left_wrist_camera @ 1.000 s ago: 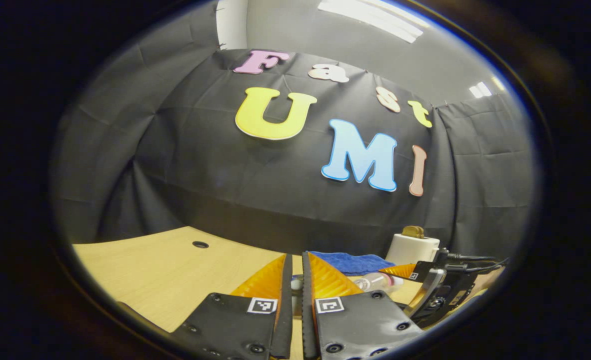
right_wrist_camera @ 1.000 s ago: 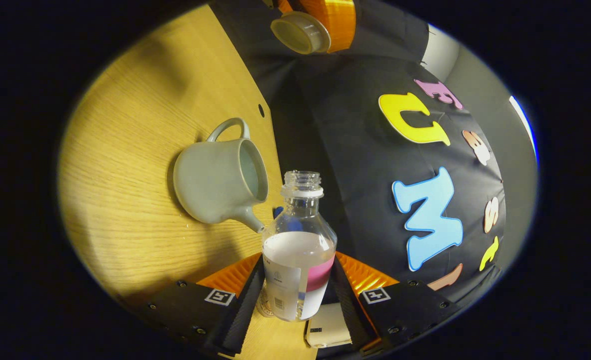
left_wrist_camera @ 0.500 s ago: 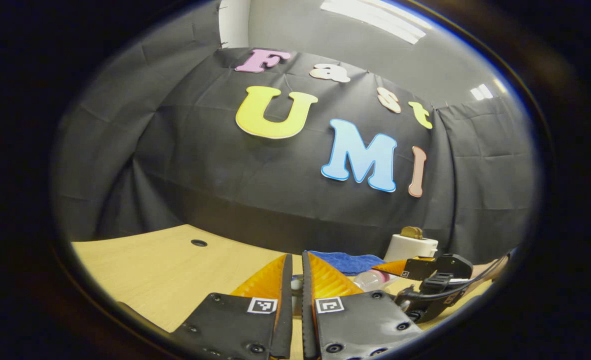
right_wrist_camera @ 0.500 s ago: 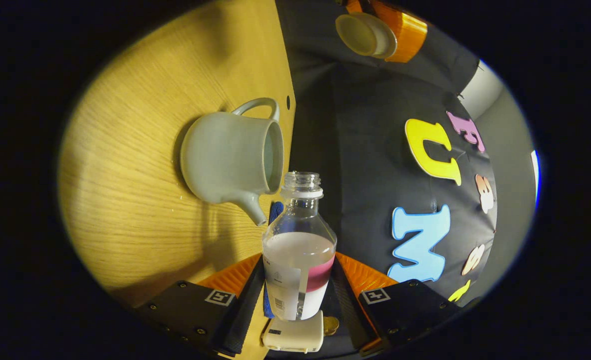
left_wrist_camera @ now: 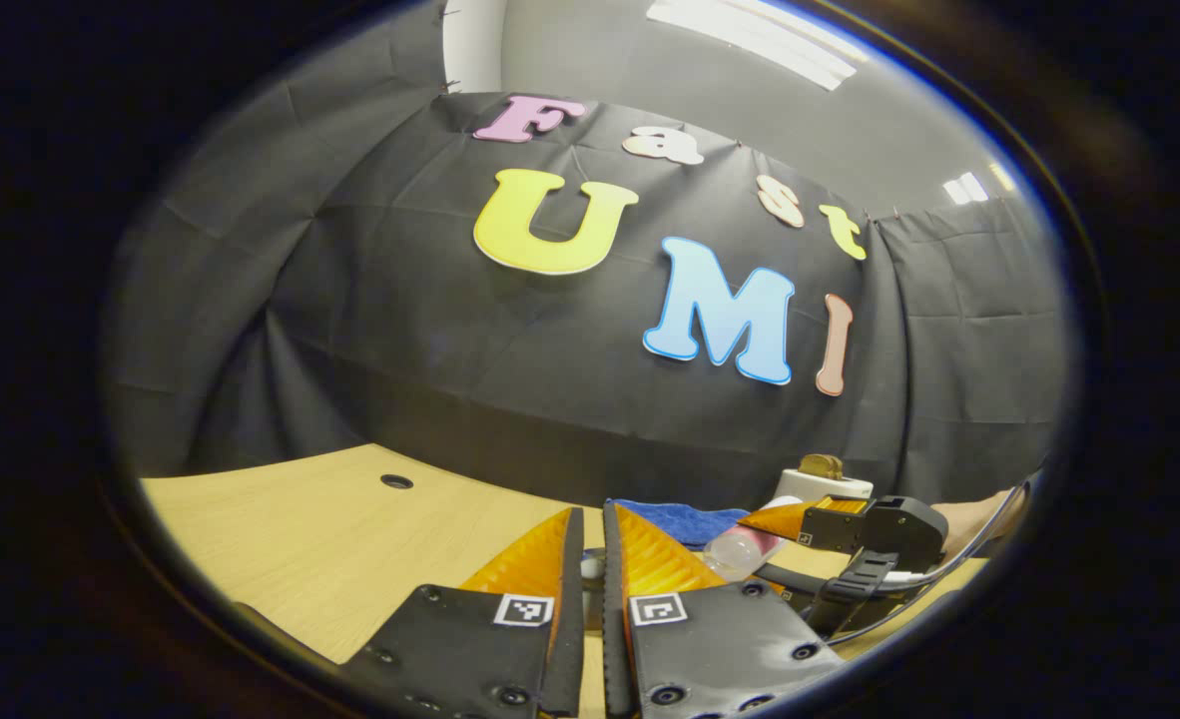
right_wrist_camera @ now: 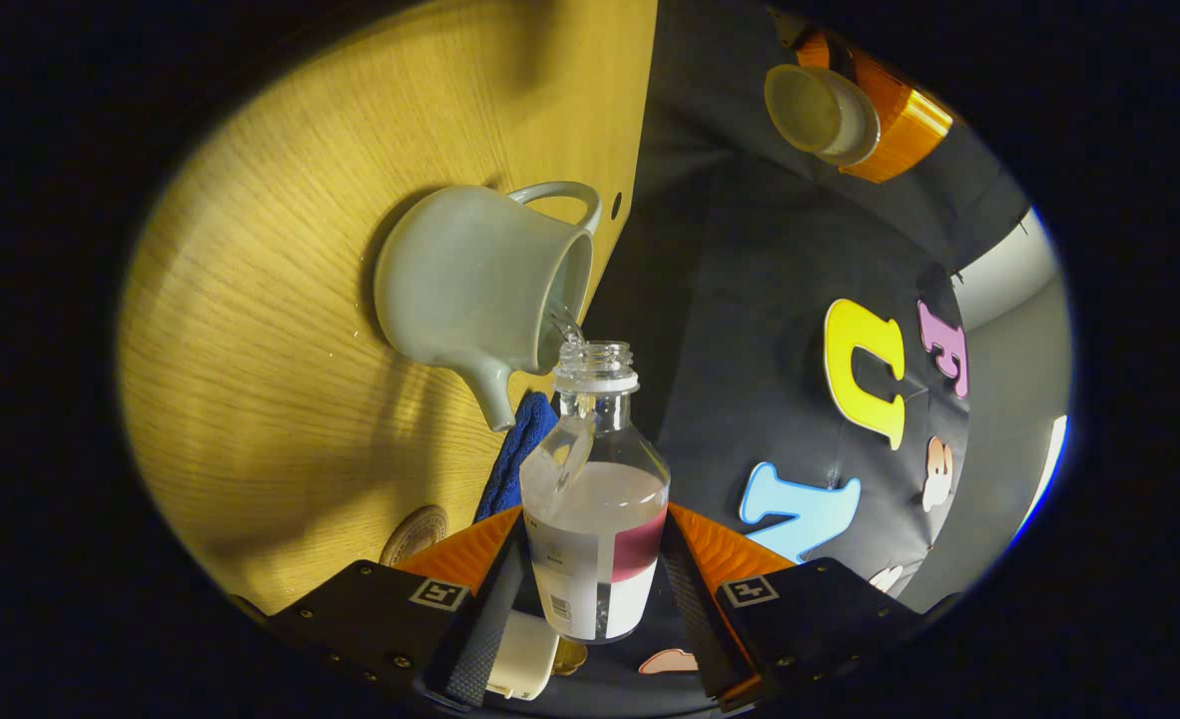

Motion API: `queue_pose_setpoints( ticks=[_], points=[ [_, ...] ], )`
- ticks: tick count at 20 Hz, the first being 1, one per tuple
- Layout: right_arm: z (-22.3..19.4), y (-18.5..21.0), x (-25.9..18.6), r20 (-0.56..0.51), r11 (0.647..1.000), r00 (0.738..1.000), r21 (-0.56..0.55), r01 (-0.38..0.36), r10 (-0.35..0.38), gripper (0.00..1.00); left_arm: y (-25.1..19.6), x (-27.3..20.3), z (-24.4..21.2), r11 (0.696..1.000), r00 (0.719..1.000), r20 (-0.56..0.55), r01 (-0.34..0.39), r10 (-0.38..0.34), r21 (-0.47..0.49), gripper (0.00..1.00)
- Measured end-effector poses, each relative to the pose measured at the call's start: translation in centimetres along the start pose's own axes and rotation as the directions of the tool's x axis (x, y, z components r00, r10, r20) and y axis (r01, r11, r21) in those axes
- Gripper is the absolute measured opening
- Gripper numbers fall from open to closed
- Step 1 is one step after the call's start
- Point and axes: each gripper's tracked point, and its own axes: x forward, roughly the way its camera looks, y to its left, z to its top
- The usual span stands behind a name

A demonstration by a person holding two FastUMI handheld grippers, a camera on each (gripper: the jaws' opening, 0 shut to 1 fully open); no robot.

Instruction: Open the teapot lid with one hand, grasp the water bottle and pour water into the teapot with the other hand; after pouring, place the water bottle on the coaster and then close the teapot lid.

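Right gripper view, tipped sideways: the right gripper point(right_wrist_camera: 595, 559) has both fingers pressed against the sides of a clear water bottle point(right_wrist_camera: 595, 519), clamping it around its labelled lower half. The bottle has no cap and is partly full. Its open neck points forward, away from the gripper, and sits right at the rim of a pale grey-green teapot point(right_wrist_camera: 475, 285). A thin thread of water point(right_wrist_camera: 568, 325) crosses from the bottle mouth into the teapot opening. The teapot stands on a light wooden table point(right_wrist_camera: 281, 300) just ahead of the gripper's left finger, with no lid on it; its spout points back toward the gripper and its loop handle is on the far side. Close to the left finger, a round brown coaster point(right_wrist_camera: 415, 532) lies flat on the table, with a folded blue cloth point(right_wrist_camera: 515, 454) just beyond it, near the spout. Far ahead and to the right, the left gripper point(right_wrist_camera: 865, 110) holds the round teapot lid point(right_wrist_camera: 820, 110) well clear of the teapot.

Left gripper view: the left gripper point(left_wrist_camera: 592, 569) has its fingers drawn nearly together, with a small pale knob, hard to make out, pinched between them. Ahead to the right are the blue cloth point(left_wrist_camera: 680, 521), the tilted bottle point(left_wrist_camera: 740, 549), the right gripper's body and a white box point(left_wrist_camera: 822, 486).
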Motion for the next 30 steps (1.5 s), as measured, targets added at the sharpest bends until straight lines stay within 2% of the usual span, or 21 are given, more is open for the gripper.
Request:
queue_pose_setpoints(
  ticks=[14, 22, 30],
  points=[
    [0.1, -1.8, 0.2, 0.03, 0.987, 0.998, -0.152, 0.05, -0.046, 0.76, -0.1, 0.1, -0.4, 1.0, 1.0, -0.016, 0.005, -0.005, -0.001, 0.14],
    [0.8, -3.5, 0.4, 0.077, 0.941, 0.992, -0.318, 0.119, -0.099, 0.76, -0.1, 0.1, -0.5, 1.0, 1.0, -0.021, 0.007, -0.007, -0.002, 0.14],
    [1.1, -4.3, 0.5, 0.099, 0.916, 0.987, -0.372, 0.151, -0.123, 0.76, -0.1, 0.2, -0.5, 1.0, 1.0, -0.024, 0.006, -0.006, -0.002, 0.14]
  ],
)
